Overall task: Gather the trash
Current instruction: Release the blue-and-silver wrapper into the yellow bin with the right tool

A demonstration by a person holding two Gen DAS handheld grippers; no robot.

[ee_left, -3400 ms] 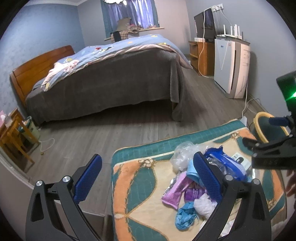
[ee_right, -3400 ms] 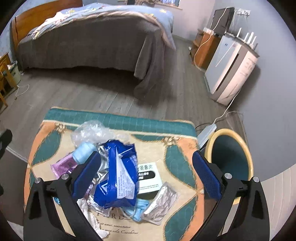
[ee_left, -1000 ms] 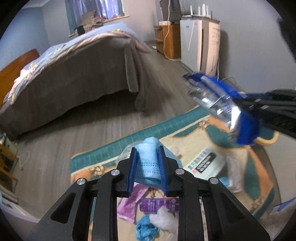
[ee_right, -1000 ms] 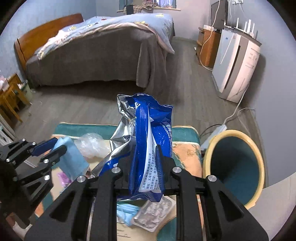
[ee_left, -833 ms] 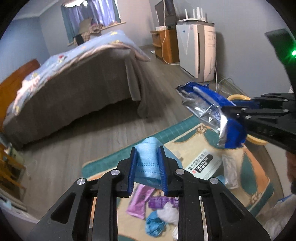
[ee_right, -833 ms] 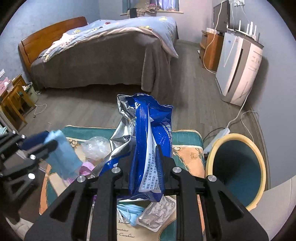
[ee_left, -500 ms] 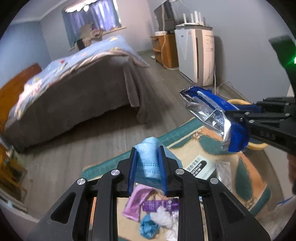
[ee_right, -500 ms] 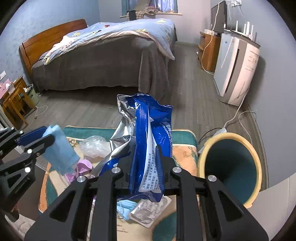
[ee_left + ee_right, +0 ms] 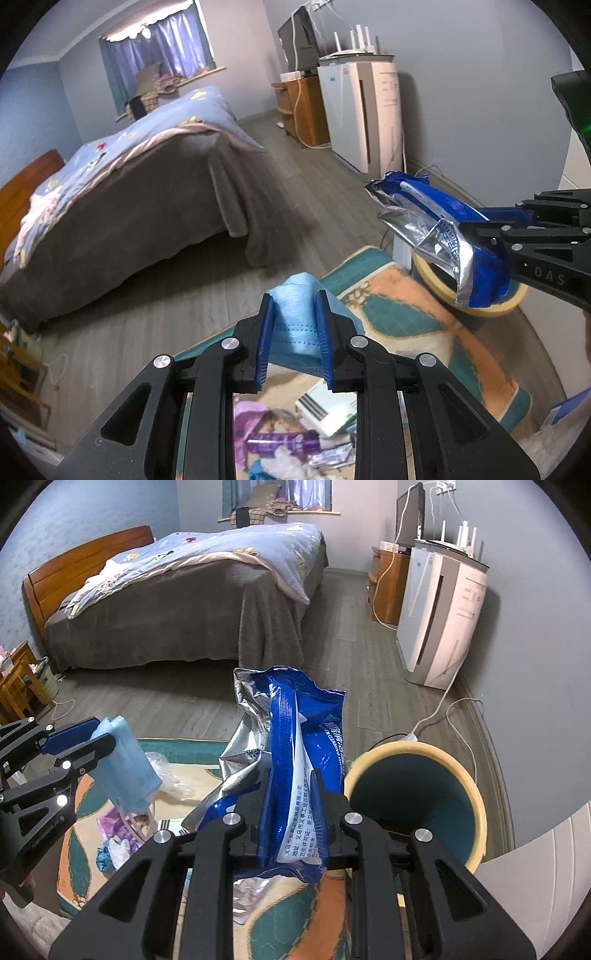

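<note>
My left gripper [image 9: 293, 338] is shut on a light blue face mask [image 9: 295, 317], held up above the patterned mat [image 9: 402, 306]; the mask also shows in the right wrist view [image 9: 125, 764]. My right gripper [image 9: 291, 812] is shut on a blue and silver foil wipes bag [image 9: 295, 746], held in the air just left of the yellow-rimmed teal bin [image 9: 417, 797]. In the left wrist view the bag [image 9: 428, 225] hangs over the bin's rim [image 9: 480, 308]. Purple wrappers [image 9: 280, 439], a white box [image 9: 325, 410] and other scraps lie on the mat below.
A bed [image 9: 192, 590] with a grey cover fills the room's far side. A white air purifier [image 9: 439, 616] and a wooden cabinet [image 9: 388, 587] stand along the right wall, with a cable and power strip [image 9: 410, 736] on the floor behind the bin.
Both grippers went from open to shut, the left on the mask and the right on the foil bag. Both have lifted. The right one has moved toward the bin.
</note>
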